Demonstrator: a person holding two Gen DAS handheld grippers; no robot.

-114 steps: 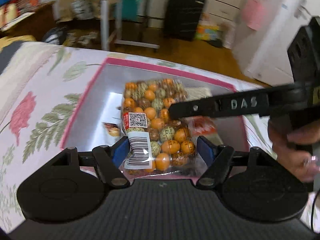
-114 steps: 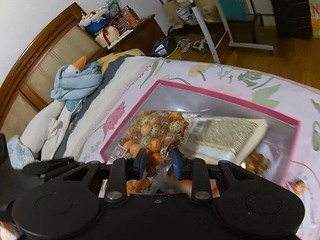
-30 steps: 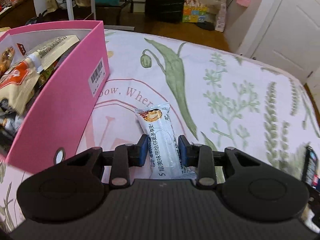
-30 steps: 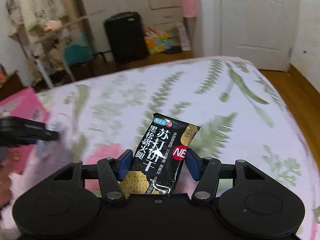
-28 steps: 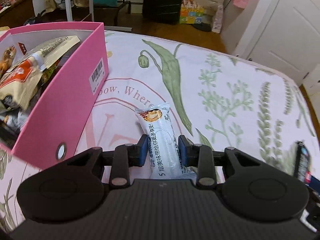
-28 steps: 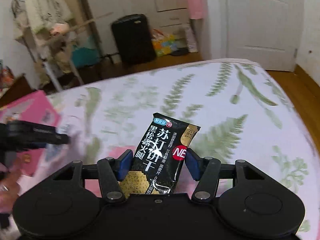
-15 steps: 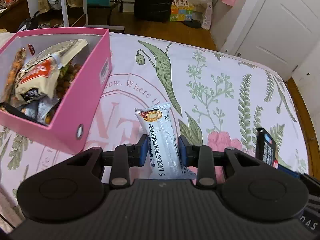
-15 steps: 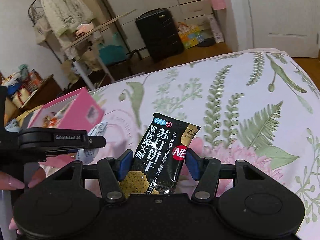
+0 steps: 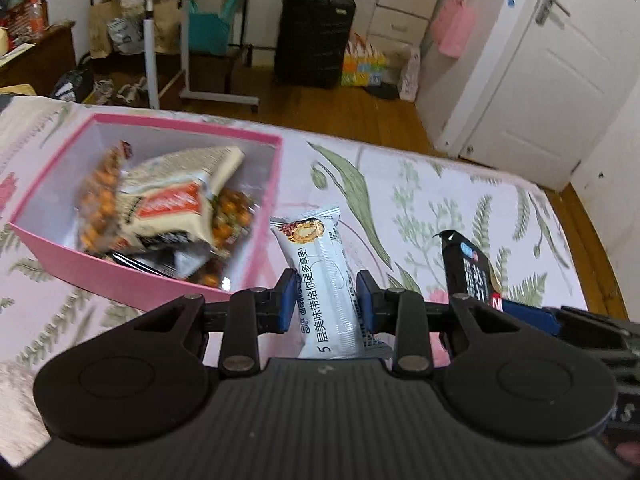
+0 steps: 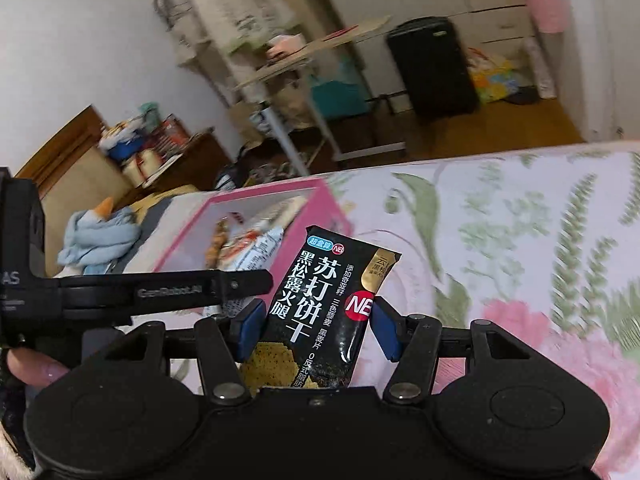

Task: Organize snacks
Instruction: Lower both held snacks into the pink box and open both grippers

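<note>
You are mid-carry, with a snack in each hand and both headed for the pink box (image 9: 260, 216) on the bed (image 9: 460, 200). Your left tool (image 9: 328, 304) is clamped on the white snack bar (image 9: 320, 280), which stands up between the blue pads with its top end just beside the box's near right corner. Your right tool (image 10: 316, 328) is pinching the black cracker packet (image 10: 324, 304), held upright just beside the left tool's arm. The box already holds several bags, among them a pale packet (image 9: 172, 204) lying on top of orange nuts.

By my reading, the next move calls for you to bring the left tool over the box's open top, past the right wall, and let the bar go on the pile. Then do the same with the black packet. The two tools are close together, so take turns or you may knock them against each other.

Compared with half a second ago, the box sits nearer and more central in the left view, and it has grown in the right view. Both grips look unchanged. About four seconds back, both tools were over the box among the bags.
</note>
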